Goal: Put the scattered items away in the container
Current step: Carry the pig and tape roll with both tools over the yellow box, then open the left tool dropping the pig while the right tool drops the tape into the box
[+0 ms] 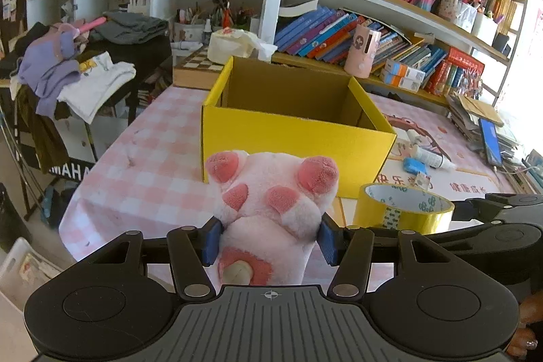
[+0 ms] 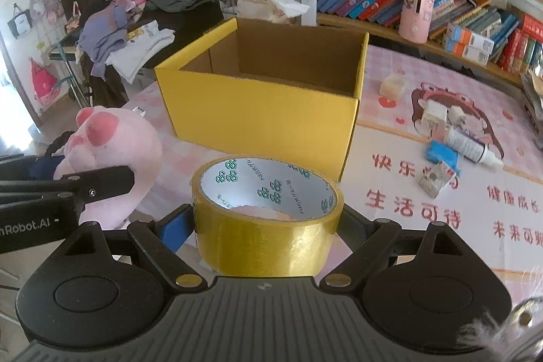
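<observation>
My left gripper [image 1: 269,240] is shut on a pink plush paw [image 1: 271,202], whose pink toe pads point up toward the yellow cardboard box [image 1: 295,141] just ahead. The box is open at the top and I see nothing inside it. My right gripper [image 2: 268,226] is shut on a roll of yellow tape [image 2: 268,209], held flat in front of the same box [image 2: 258,121]. In the right wrist view the plush paw [image 2: 115,151] and the left gripper's arm sit at the left. In the left wrist view the tape roll [image 1: 404,209] shows at the right.
Small items lie on the pink tablecloth [image 2: 424,209] right of the box: a white glue bottle [image 2: 470,146], a blue block [image 2: 443,155], a cream cube [image 2: 393,85] and white blocks [image 2: 434,116]. Bookshelves [image 1: 390,5] run behind. Clothes [image 1: 78,73] pile up at the left.
</observation>
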The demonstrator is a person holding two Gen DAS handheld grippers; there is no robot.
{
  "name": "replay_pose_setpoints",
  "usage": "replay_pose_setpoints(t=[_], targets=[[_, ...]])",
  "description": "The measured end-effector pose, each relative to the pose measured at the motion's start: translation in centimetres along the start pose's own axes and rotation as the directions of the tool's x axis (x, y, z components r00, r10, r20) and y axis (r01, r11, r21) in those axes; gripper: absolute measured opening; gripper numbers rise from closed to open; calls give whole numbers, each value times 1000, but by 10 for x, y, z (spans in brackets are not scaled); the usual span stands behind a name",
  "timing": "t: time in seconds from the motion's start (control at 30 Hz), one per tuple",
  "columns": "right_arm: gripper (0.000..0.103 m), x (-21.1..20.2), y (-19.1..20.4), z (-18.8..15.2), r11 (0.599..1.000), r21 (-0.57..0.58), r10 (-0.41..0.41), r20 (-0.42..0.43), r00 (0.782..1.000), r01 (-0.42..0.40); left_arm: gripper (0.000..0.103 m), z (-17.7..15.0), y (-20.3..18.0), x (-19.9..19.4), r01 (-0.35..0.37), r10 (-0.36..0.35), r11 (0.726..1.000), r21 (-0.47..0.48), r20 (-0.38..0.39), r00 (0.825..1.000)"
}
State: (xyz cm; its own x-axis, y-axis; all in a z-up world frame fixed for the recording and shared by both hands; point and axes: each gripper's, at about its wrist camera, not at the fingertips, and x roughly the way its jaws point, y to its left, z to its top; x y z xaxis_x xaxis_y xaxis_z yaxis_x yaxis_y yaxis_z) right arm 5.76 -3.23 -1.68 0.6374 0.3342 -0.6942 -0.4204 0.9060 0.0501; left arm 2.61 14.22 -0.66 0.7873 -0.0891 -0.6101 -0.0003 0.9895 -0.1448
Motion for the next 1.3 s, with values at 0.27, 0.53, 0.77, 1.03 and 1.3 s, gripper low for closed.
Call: replay_pose_setpoints(t=[0.27, 0.53, 0.77, 1.03, 1.3], targets=[[88, -6, -7, 16, 999, -37, -26, 93, 995, 29, 55, 25, -7, 4, 12, -15, 999, 50, 59, 998], [88, 4, -18, 56, 994, -102, -13, 176, 984, 32, 55, 68, -16, 20, 12, -24, 995, 104, 120, 992], [88, 32, -37, 105, 992, -125, 41, 188, 981, -18, 55, 107, -14, 50, 2, -15, 995, 99, 126, 992], [89, 90, -49, 151, 949, -316, 62, 111, 992, -24, 55, 141, -13, 108, -23, 15, 993, 112, 71, 997], [89, 161, -58, 164, 899, -434, 40, -41, 998, -54, 55, 154, -26, 184, -38, 51, 980, 197, -61, 997]])
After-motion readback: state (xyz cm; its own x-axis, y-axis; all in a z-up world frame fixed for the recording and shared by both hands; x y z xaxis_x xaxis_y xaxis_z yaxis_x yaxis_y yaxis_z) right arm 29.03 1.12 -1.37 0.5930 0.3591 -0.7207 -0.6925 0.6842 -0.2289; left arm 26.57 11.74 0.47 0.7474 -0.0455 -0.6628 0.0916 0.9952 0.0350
